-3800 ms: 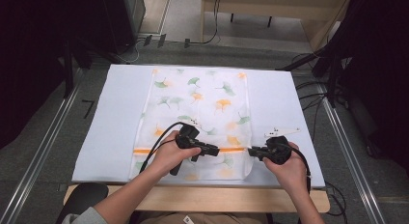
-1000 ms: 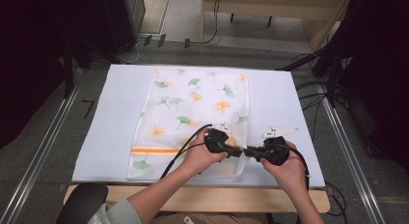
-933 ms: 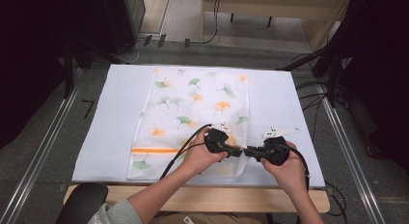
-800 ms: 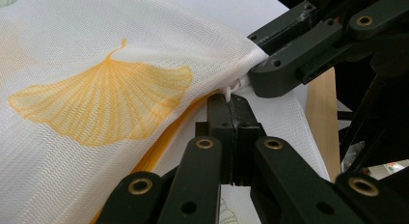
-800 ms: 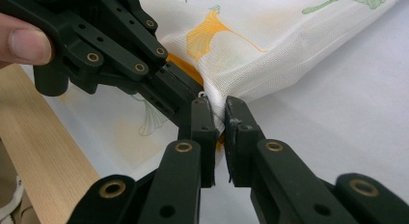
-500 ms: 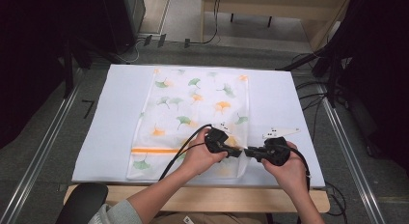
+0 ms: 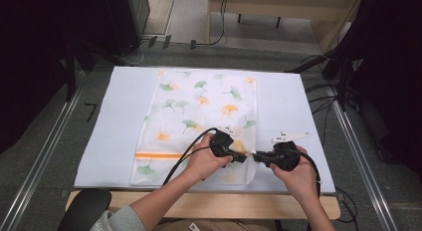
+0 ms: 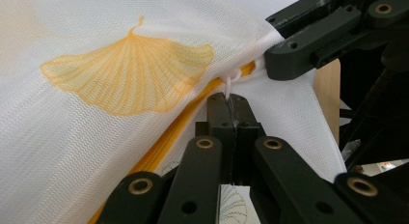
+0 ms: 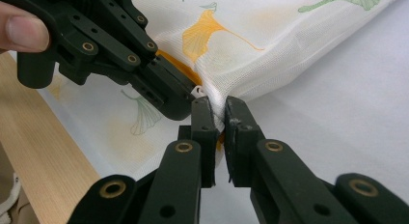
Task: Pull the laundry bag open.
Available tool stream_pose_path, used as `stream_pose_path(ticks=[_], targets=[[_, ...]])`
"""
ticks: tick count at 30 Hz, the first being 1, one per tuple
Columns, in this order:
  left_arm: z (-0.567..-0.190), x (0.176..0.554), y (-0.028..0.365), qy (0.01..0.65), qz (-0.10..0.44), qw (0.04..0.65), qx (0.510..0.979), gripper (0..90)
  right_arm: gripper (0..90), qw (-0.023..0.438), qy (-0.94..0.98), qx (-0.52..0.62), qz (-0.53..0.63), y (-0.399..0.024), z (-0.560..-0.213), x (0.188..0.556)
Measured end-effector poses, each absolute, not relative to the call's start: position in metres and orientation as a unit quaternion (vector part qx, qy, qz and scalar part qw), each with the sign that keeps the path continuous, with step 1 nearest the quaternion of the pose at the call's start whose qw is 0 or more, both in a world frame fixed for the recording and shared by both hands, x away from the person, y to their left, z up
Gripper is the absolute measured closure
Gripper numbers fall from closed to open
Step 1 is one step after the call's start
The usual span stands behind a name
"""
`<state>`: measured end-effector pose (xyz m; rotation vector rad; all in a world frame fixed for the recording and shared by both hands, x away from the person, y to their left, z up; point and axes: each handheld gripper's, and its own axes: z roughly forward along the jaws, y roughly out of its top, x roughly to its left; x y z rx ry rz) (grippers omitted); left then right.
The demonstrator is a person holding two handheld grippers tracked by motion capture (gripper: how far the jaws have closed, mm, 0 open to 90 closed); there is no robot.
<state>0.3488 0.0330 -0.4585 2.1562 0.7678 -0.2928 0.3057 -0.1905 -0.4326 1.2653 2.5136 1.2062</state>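
A white mesh bag printed with green and orange ginkgo leaves lies flat on the table, an orange zipper running along its near end. My left gripper is shut on the small white zipper pull near the bag's near right corner. My right gripper faces it tip to tip, shut on the bag's fabric at that corner. In the left gripper view my left gripper pinches the pull just below the right gripper. In the right gripper view my right gripper holds bunched mesh beside the left gripper.
A white sheet covers the table, whose wooden front edge shows below it. Metal rails run along both sides. A dark round seat sits at the bottom left, and cables lie at the right.
Since the oldest frame my left gripper has slid right along the orange zipper until it meets the right gripper. Over the last second nothing has moved.
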Motion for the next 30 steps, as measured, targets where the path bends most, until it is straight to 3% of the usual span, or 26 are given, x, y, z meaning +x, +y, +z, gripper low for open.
stream_pose_path(ticks=[30], targets=[[-0.46, 0.352, 0.059, 0.325, -0.107, 0.397, 0.852, 90.0, 85.3, 0.042, 0.82, 0.416, 0.391, -0.195, -0.434, 0.307]])
